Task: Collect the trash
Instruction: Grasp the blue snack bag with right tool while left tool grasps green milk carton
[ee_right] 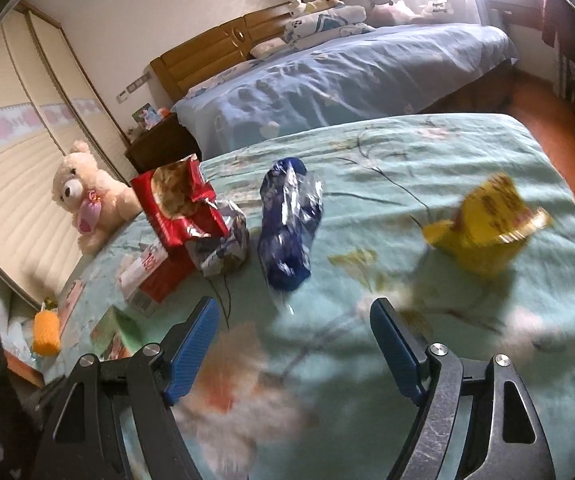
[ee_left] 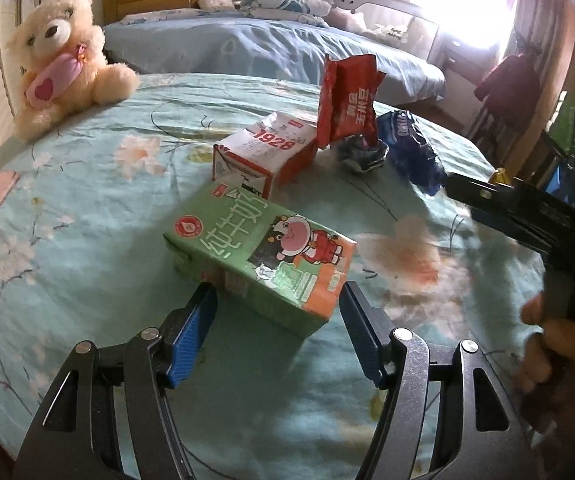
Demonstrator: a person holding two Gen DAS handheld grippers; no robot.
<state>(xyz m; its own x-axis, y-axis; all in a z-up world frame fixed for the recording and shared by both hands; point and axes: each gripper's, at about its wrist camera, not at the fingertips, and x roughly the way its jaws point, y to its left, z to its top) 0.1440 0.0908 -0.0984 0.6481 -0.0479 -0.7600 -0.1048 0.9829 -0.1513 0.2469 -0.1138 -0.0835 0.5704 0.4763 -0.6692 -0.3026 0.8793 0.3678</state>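
A green milk carton [ee_left: 259, 256] lies on the teal floral bedspread [ee_left: 87, 208]. My left gripper [ee_left: 279, 296] is open and straddles the carton's near end, its blue pads close beside the carton's sides. Behind it lie a red-and-white carton [ee_left: 263, 152], a red snack bag [ee_left: 347, 100], a crumpled silvery wrapper [ee_left: 363, 152] and a dark blue wrapper [ee_left: 411, 148]. In the right wrist view my right gripper [ee_right: 295, 316] is open and holds nothing, with the blue wrapper [ee_right: 287, 224] just ahead of its fingertips. A yellow bag [ee_right: 483, 228] stands to the right, blurred.
A cream teddy bear [ee_left: 63, 64] sits at the bed's far left corner. A second bed with a blue cover [ee_left: 247, 48] stands behind. An orange object [ee_right: 47, 332] lies at the left edge. Orange-brown floor [ee_right: 547, 120] shows past the bed's right side.
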